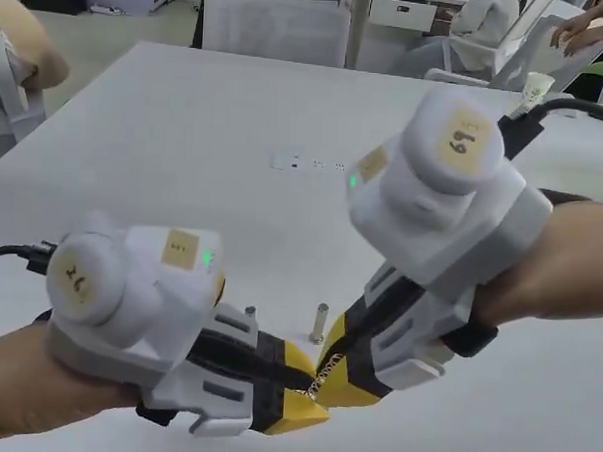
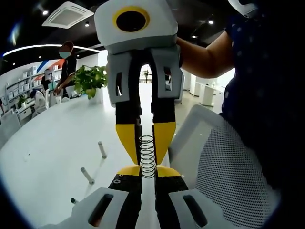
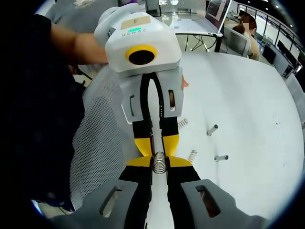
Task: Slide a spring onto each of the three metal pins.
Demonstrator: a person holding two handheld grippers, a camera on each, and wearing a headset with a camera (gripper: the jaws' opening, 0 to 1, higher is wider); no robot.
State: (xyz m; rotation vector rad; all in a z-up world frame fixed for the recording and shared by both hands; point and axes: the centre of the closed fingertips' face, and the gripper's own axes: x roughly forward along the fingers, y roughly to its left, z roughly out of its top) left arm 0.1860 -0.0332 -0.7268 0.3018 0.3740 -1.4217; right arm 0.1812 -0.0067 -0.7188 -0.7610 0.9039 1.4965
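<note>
We hold the left gripper (image 2: 148, 173) and the right gripper (image 3: 159, 168) tip to tip over the near edge of a white table (image 1: 186, 131). Each pair of yellow-tipped jaws is drawn nearly together, pinching the same spring (image 2: 147, 155), one pair at each end. The coil bridges the small gap between the two sets of tips. Just beyond them the pins (image 1: 319, 324) stand upright and bare; the left gripper view shows three. Two loose springs (image 3: 192, 155) lie on the table near the pins. Around us is a bright open office, with a mesh chair (image 2: 224, 167) at the table's edge, a plant (image 2: 88, 78) and people at far desks.
</note>
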